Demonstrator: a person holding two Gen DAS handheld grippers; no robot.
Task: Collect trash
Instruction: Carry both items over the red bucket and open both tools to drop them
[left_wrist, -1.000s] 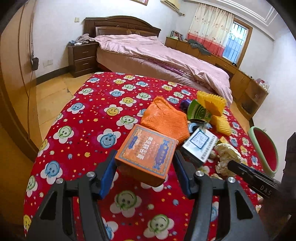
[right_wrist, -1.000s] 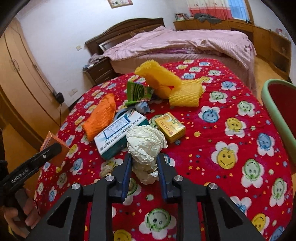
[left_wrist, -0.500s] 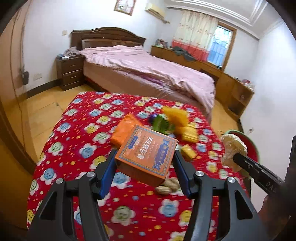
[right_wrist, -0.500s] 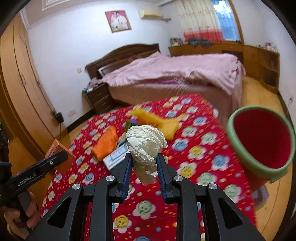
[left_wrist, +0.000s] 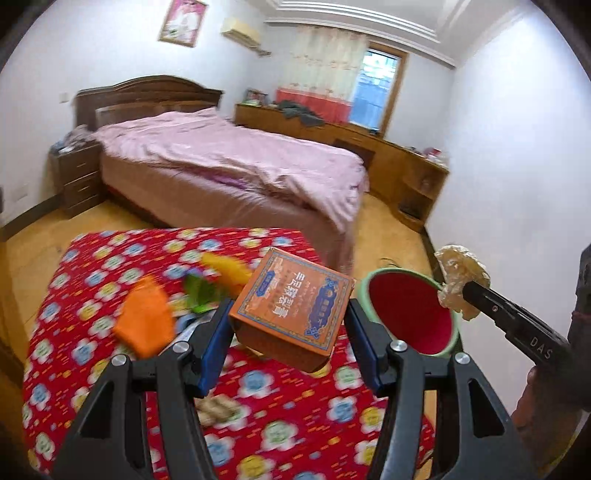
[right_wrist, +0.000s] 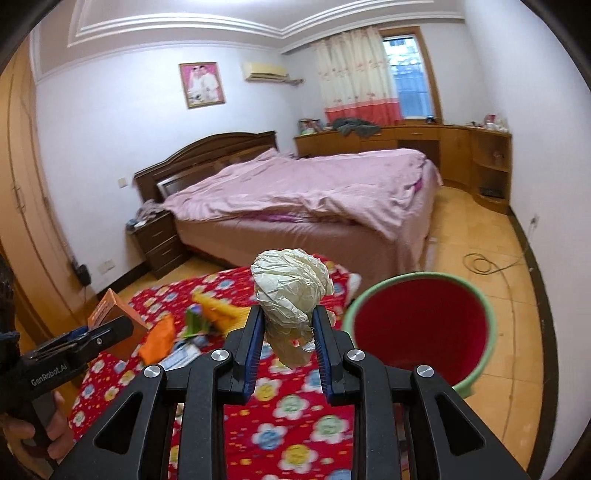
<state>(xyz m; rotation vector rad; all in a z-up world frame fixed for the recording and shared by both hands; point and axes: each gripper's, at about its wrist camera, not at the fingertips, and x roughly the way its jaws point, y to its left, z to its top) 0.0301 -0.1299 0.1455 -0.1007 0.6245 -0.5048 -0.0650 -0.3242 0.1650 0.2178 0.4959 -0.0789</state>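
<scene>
My left gripper (left_wrist: 290, 314) is shut on an orange cardboard box (left_wrist: 291, 308) and holds it high above the red flowered table (left_wrist: 258, 417). My right gripper (right_wrist: 288, 325) is shut on a crumpled ball of cream paper (right_wrist: 291, 288), also raised. A green bin with a red inside (right_wrist: 421, 328) stands on the floor right of the table; it also shows in the left wrist view (left_wrist: 410, 317). The paper ball (left_wrist: 460, 275) hangs near the bin's rim there. The box (right_wrist: 114, 314) shows at the left of the right wrist view.
More trash lies on the table: an orange bag (left_wrist: 146, 321), a green wrapper (left_wrist: 201, 295), yellow foam (left_wrist: 229, 271) and a crumpled lump (left_wrist: 218, 408). A bed with a pink cover (right_wrist: 314, 199) stands behind, a nightstand (right_wrist: 157, 240) beside it. A cable (right_wrist: 487, 264) lies on the floor.
Both grippers have risen from the table with their loads and swung right. The bin is now close ahead of both.
</scene>
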